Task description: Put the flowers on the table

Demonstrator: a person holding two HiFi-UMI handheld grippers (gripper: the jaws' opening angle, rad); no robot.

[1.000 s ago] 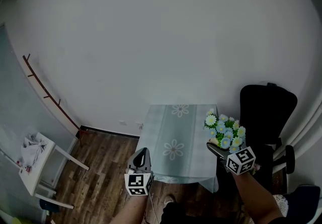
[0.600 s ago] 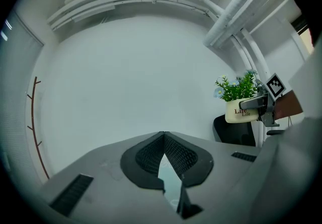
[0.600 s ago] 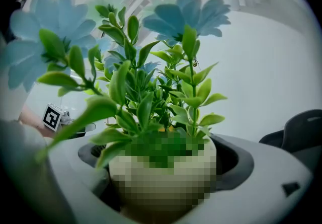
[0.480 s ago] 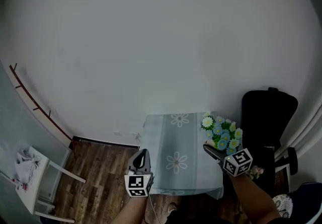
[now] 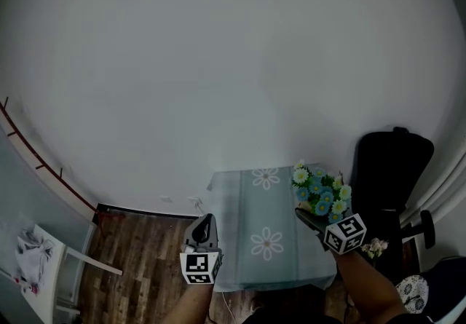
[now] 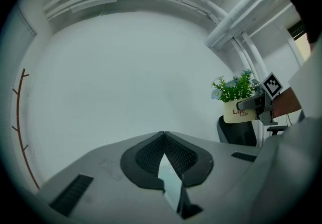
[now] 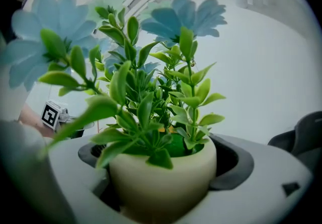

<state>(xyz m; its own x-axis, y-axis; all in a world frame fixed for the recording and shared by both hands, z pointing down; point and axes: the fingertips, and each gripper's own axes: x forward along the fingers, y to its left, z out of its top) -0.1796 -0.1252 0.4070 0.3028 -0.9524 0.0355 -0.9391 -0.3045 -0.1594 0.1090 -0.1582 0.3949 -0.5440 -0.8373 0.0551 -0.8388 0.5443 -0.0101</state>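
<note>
A cream pot of blue and white flowers [image 5: 320,190] with green leaves is held in my right gripper [image 5: 307,216], above the right edge of the small table [image 5: 273,228]. In the right gripper view the pot [image 7: 163,180] sits between the two jaws, which press its sides. The table carries a pale green cloth with daisy prints. My left gripper [image 5: 204,230] hangs left of the table over the wood floor; its jaws are shut with nothing between them. The left gripper view shows the flower pot [image 6: 238,111] far off to the right.
A black office chair [image 5: 389,170] stands right of the table, close to the flowers. A white stool [image 5: 44,264] with cloth on it stands at the far left. A white wall [image 5: 218,60] fills the background, and dark wood floor [image 5: 138,264] lies left of the table.
The head view has shifted, so the table sits lower and more central. The right gripper with the flowers stays over the table's right edge. The left gripper keeps its place.
</note>
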